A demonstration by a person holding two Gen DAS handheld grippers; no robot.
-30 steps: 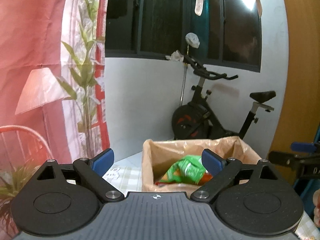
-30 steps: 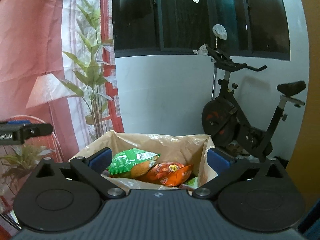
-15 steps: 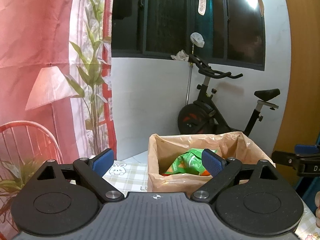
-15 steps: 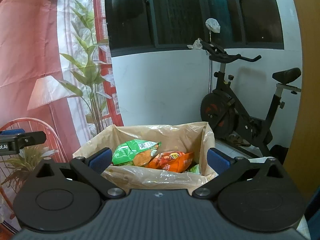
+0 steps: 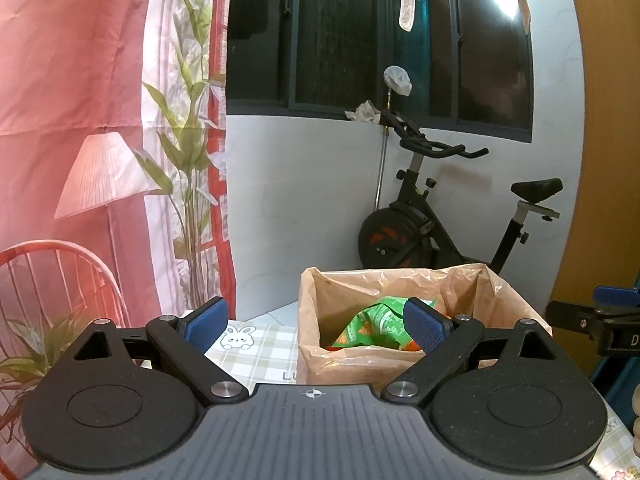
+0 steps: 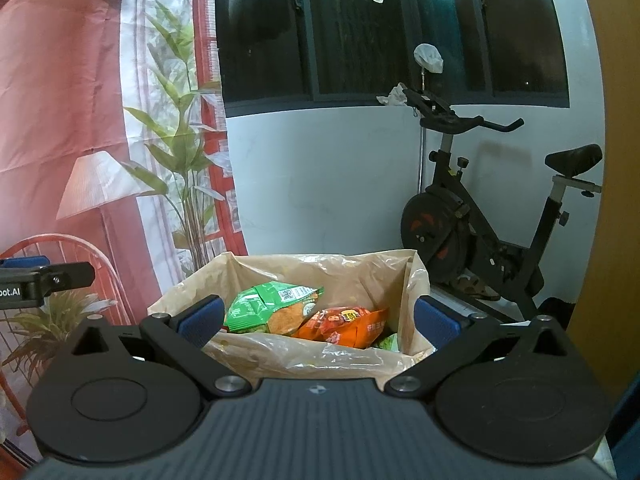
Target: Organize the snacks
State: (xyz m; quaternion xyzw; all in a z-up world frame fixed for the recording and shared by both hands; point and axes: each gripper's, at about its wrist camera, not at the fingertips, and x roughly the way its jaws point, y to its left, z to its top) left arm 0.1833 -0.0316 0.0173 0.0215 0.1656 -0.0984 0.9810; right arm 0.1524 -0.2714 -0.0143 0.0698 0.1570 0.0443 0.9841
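Left tool [image 5: 316, 320] and right tool [image 6: 316, 316]: both with jaws spread wide, nothing between the pads, held level just short of the lined box [image 6: 416, 280]. Box standing on the checked surface [image 5: 256, 348], to the right of centre in the left view and dead ahead in the right view. Inside it: a green snack bag [image 6: 272, 306] leaning at the left, an orange snack bag [image 6: 344, 326] lying to its right, a sliver of another green packet [image 6: 386, 342] near the right wall. Loose liner film draped over the near rim. Exercise bike [image 6: 480, 224] far behind, against the white wall; printed curtain [image 5: 80, 80] at far left.

Step in hand, as judged: hands-off pause beside a filled box, or set-up for a reach into it. For a clean reach: descent from above the rim, jaws kept wide until clear of the liner, closure on a crimped bag edge rather than the puffed middle, light pressure to spare the contents.

Against the frames one second back: box lower and farther in both views, more checked surface and a rabbit print [image 5: 238, 338] exposed at left, hence tools raised and drawn back; jaw spread unchanged, bags unmoved.
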